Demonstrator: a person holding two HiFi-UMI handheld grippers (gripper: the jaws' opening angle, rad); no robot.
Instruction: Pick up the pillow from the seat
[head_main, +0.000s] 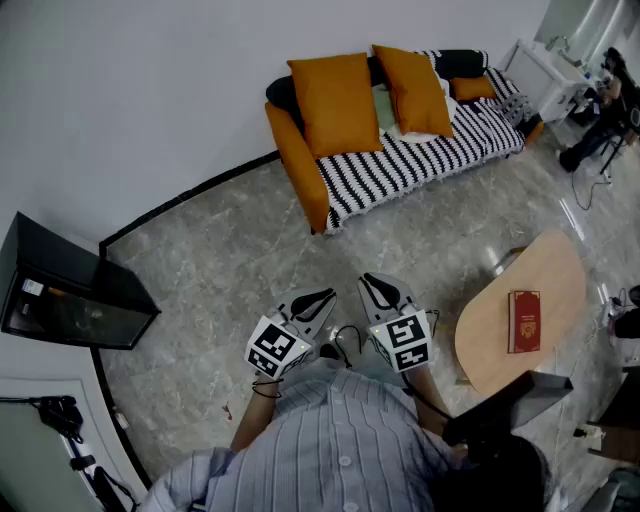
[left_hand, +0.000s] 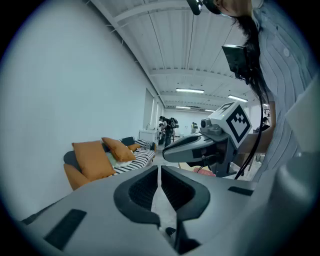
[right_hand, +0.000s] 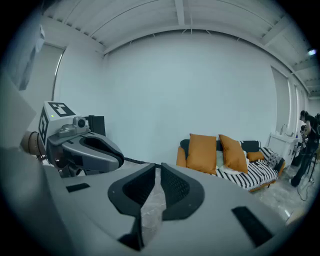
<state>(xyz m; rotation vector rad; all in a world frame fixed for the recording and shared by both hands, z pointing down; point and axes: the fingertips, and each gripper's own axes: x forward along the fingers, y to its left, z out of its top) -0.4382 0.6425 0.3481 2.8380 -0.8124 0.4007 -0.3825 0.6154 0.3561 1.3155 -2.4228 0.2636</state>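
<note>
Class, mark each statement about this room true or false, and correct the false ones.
1. The left hand-held gripper and the right hand-held gripper are both shut and empty. True.
2. Two large orange pillows lean on the back of the sofa. True.
3. The red book lies on the sofa seat. False: it lies on the wooden table.
4. The sofa seat is plain white. False: it is black-and-white striped.
5. One hand-held gripper touches a pillow. False: both hang over the floor, apart from the sofa.
</note>
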